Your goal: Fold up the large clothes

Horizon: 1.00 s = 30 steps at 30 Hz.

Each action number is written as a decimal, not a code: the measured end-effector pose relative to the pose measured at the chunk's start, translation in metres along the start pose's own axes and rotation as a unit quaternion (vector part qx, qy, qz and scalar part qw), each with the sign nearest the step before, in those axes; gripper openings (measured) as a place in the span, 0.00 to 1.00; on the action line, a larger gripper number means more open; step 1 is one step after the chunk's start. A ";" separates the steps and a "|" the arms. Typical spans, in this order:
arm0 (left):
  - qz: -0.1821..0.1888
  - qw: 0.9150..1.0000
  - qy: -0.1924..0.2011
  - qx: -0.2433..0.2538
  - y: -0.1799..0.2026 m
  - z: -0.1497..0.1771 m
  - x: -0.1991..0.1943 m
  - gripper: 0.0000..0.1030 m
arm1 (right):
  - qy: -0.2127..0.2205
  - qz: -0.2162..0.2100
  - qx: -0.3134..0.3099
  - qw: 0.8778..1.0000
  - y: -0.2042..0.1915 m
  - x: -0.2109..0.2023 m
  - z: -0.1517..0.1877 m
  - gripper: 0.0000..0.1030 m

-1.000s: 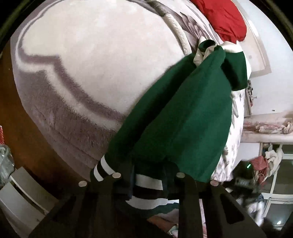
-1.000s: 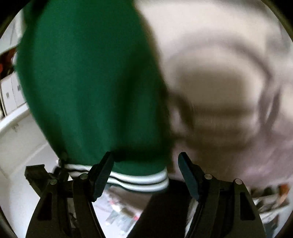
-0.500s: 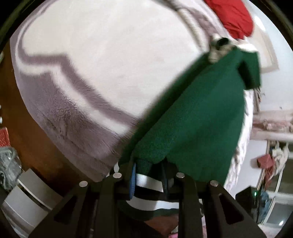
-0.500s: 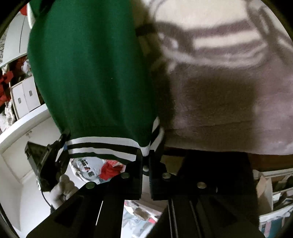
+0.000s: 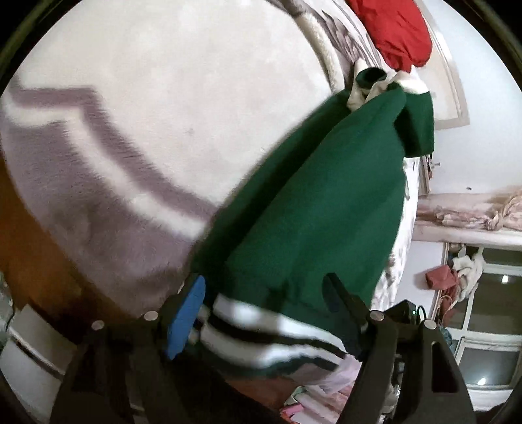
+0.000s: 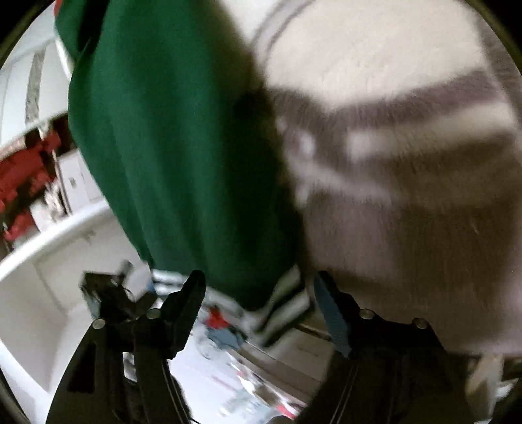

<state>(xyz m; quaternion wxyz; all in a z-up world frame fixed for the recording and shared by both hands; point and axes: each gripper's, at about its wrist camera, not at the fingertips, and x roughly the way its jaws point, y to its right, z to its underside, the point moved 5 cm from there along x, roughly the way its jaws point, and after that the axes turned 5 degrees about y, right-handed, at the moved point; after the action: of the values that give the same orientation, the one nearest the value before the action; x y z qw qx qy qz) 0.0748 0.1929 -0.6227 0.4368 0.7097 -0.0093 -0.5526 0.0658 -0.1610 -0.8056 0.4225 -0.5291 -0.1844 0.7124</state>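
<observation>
**Bed with the fluffy blanket and what's lying on it**

So the bed (image 5: pixel 404 234) is covered by a plush cream blanket (image 5: pixel 182 98) with a mauve-grey zigzag band running across it and a darker grey border toward the near edge. A dark green sweater (image 5: pixel 313 208) lies stretched out on it, its white-and-dark striped hem (image 5: pixel 261 329) hanging off the near edge and the collar end pointing toward the far end. Up there a red bundle (image 5: pixel 394 29) sits on the bed too, could be a pillow or a cover, can't tell. The right wrist view is blurry, same blanket (image 6: pixel 391 163) and sweater (image 6: pixel 169 146).
</observation>
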 end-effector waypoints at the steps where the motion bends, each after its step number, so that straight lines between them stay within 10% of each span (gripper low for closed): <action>1: -0.001 1.000 -0.003 0.002 -0.001 -0.002 0.009 0.70 | 0.000 -0.018 0.005 1.000 -0.001 0.008 -0.005 0.70; 6: 0.020 0.999 0.037 0.007 0.000 -0.015 0.024 0.68 | 0.008 -0.063 0.013 0.998 -0.022 0.043 -0.016 0.71; 7: 0.016 0.999 0.043 0.020 0.002 -0.014 0.022 0.64 | 0.009 -0.060 0.007 0.998 -0.030 0.053 -0.013 0.62; 8: 0.007 0.998 0.052 0.037 0.005 -0.012 0.019 0.36 | 0.011 -0.053 0.002 0.999 -0.033 0.054 -0.012 0.38; 11: 0.034 0.997 0.070 0.020 0.001 -0.006 0.000 0.18 | 0.020 -0.049 0.008 0.999 -0.042 0.045 -0.005 0.22; 21: 0.013 0.999 0.047 -0.007 -0.012 0.049 -0.054 0.21 | -0.035 -0.005 -0.027 0.999 -0.060 0.015 0.093 0.18; 27: -0.047 0.998 0.030 0.008 0.016 0.026 -0.052 0.25 | -0.060 0.057 -0.015 0.996 -0.055 0.013 0.080 0.44; 30: -0.094 0.993 0.053 0.055 0.038 0.015 -0.073 0.53 | -0.022 0.073 -0.037 0.996 -0.068 -0.026 0.056 0.56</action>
<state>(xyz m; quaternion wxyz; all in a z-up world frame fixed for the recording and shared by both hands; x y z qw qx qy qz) 0.0526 0.1967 -0.5416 0.3435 0.7583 0.0501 -0.5518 0.0444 -0.1322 -0.7212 0.3450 -0.5410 -0.1804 0.7455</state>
